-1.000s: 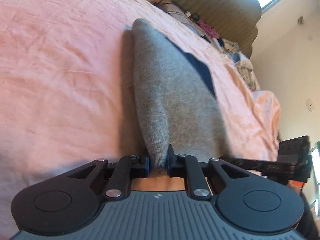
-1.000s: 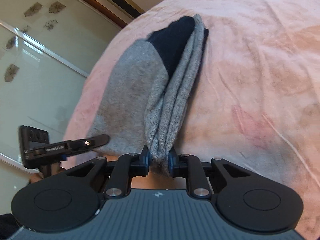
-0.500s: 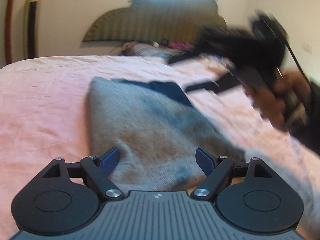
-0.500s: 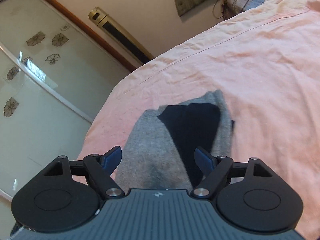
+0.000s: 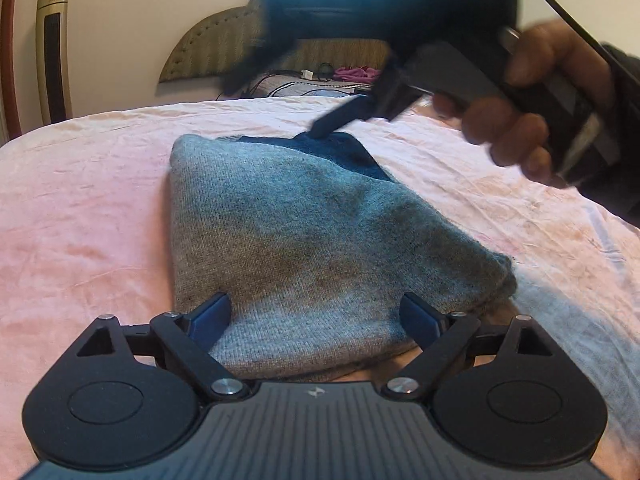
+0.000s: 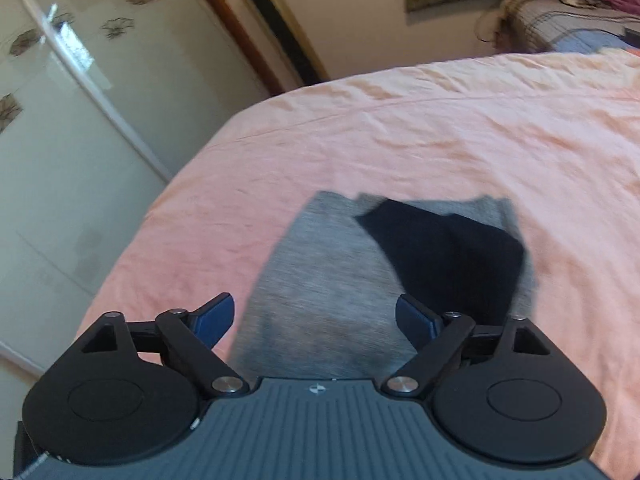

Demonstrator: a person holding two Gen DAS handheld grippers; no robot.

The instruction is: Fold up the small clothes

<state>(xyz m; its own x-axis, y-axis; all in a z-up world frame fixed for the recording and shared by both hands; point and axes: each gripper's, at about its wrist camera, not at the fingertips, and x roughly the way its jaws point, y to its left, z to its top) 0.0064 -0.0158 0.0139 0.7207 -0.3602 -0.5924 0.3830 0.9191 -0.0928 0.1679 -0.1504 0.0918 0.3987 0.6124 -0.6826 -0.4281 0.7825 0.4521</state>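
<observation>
Because the grey knitted garment (image 5: 304, 248) lies flat and doubled on the pink bedsheet (image 5: 80, 208), I judge the fold itself is down and what remains is tidying. It sits near the foot end of the bed, with its dark navy part (image 6: 448, 256) at the far end from me, turned up on top of the grey. From the left wrist view my left hand-held gripper (image 5: 316, 320) hovers over the near edge of the garment with its blue-padded fingers (image 5: 210, 316) spread wide and nothing between them; I read that as a release, with the cloth left to rest under its own weight. My right hand-held gripper (image 6: 316, 318) is equally wide apart and empty in its own view, looking down over the garment from higher up (that picture is a little blurred). In the left view one black finger of that right unit (image 5: 344, 116) reaches down to the navy part, probably to press or straighten it, though I cannot tell whether it actually touches. The hand (image 5: 516, 120) gripping its handle shows on the right.

As for writing, I can read none: the small emblem (image 5: 315, 393) on each gripper body is a logo mark without legible letters, and the tall gold floor-standing unit (image 5: 52, 48) by the wall carries a panel too small to make out.
</observation>
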